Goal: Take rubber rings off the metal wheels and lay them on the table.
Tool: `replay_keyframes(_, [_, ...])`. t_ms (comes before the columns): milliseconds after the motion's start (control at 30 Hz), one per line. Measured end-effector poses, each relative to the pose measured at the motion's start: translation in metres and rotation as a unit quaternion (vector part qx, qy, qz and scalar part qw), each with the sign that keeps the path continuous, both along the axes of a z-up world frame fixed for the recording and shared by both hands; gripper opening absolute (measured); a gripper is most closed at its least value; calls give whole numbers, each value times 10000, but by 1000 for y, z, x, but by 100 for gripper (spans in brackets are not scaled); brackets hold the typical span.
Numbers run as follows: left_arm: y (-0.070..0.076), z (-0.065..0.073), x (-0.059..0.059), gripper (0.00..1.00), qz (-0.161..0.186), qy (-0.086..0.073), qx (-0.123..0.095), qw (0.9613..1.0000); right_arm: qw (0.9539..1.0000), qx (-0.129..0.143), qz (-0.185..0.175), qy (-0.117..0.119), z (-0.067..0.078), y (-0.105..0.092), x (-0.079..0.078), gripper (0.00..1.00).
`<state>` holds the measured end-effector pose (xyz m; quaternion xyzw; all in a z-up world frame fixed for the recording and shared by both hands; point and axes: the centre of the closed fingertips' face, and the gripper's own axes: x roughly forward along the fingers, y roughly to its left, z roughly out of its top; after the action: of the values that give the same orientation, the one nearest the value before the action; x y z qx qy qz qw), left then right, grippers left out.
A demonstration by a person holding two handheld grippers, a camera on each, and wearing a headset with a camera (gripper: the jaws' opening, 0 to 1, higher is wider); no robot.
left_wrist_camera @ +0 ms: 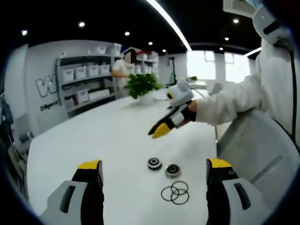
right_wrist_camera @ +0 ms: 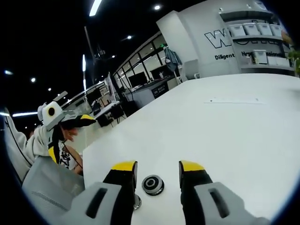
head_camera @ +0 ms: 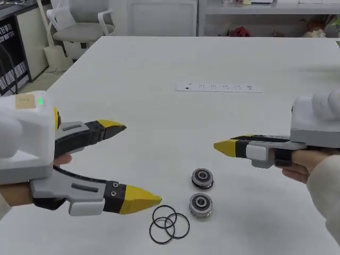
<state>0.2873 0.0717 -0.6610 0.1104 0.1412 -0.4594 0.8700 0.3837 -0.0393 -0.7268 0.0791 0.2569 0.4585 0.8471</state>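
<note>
Two small metal wheels [head_camera: 202, 178] [head_camera: 201, 204] lie side by side on the white table [head_camera: 159, 79], each with a dark centre. Three thin black rubber rings [head_camera: 169, 224] lie overlapping on the table just in front of them. My left gripper [head_camera: 130, 162] hovers to the left of the rings, jaws wide open and empty. My right gripper [head_camera: 226, 147] hangs above and right of the wheels, open with nothing held. In the right gripper view one wheel [right_wrist_camera: 153, 184] lies on the table below the gap between its jaws. The left gripper view has wheels [left_wrist_camera: 154, 163] and rings [left_wrist_camera: 176, 193] ahead.
A white power strip [head_camera: 219, 87] lies further back on the table. An office chair [head_camera: 79, 26] stands beyond the far left corner. A potted plant [left_wrist_camera: 143, 84] sits at the table's far end, with shelving and a person behind it.
</note>
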Motion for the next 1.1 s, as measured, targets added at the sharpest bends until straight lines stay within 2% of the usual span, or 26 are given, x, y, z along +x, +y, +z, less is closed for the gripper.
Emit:
replay_keyframes(167, [-7,23,17,91,-81,-277,-44,9996,9999,-113,9,30,-7,-4,0,33])
replay_keyframes(333, [-19,35,32,90,-223,-451,7,9987,9997,-221,3,82,-16,-9,0,33])
replay_keyframes(467, [-35,48,44,88,-340,-613,-75,9975,9992,-374,54,115,-26,-11,-2,32])
replay_keyframes(567, [-45,49,50,88,-453,-660,-29,9968,9987,-485,112,91,-31,-11,-4,32])
replay_keyframes(800, [-59,41,70,80,-515,-686,18,9963,9973,-661,286,122,-43,-10,-9,31])
replay_keyframes(900, [-64,28,80,79,-421,-717,214,9963,9962,-768,384,154,-49,-9,-13,31])
replay_keyframes(1100, [-76,3,80,70,-582,-705,416,9949,9946,-867,526,198,-57,-5,-18,32])
